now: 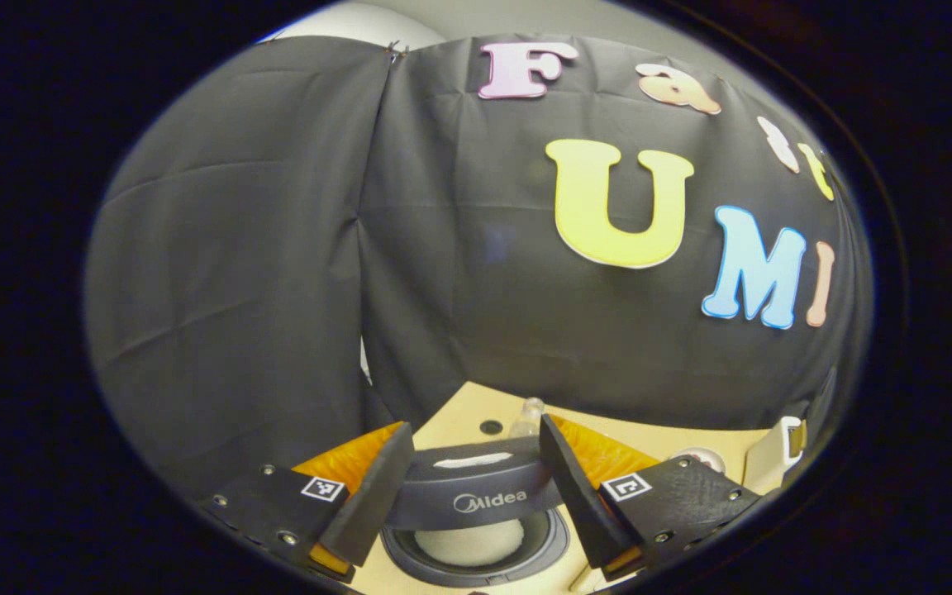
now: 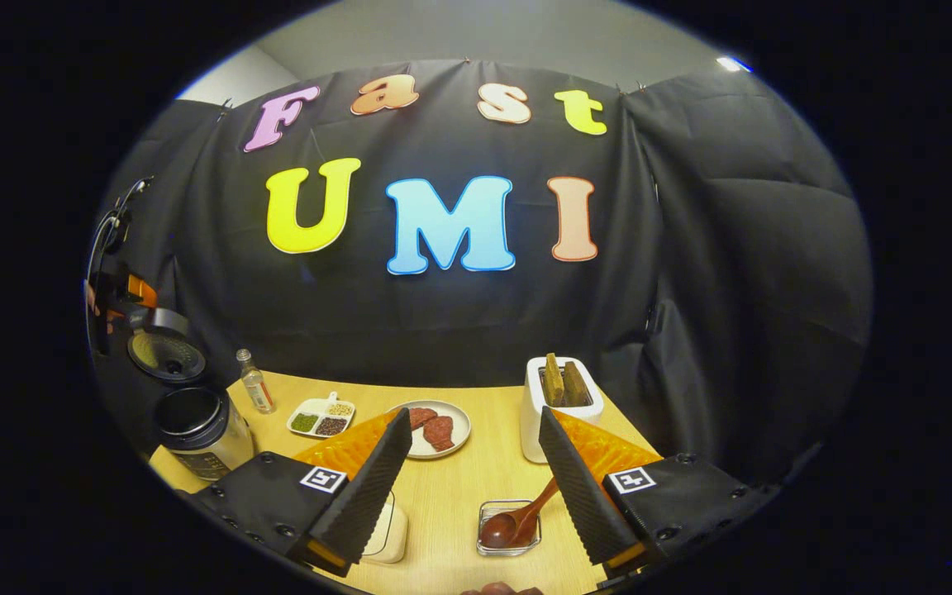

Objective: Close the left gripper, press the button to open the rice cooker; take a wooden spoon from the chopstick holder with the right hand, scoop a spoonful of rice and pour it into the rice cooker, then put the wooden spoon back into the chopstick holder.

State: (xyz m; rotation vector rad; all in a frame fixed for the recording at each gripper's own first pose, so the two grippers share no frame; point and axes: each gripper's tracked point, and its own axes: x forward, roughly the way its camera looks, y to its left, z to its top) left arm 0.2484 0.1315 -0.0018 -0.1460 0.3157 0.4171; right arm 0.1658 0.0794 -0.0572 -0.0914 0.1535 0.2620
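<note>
Right tool (image 2: 469, 483), fingers spread and empty, hovers near the desk's front edge over a light, rigid, smooth wooden spoon (image 2: 517, 519) lying in a clear dish (image 2: 509, 526), best gripped mid-handle.

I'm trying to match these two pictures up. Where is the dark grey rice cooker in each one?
Left gripper view: the dark grey rice cooker is at the bottom centre, close up between the fingers of the left gripper.
Right gripper view: it stands at the far left on the light wooden table, with its lid raised.
Shared landmark: the small clear bottle stands close by the cooker in both views.
</note>
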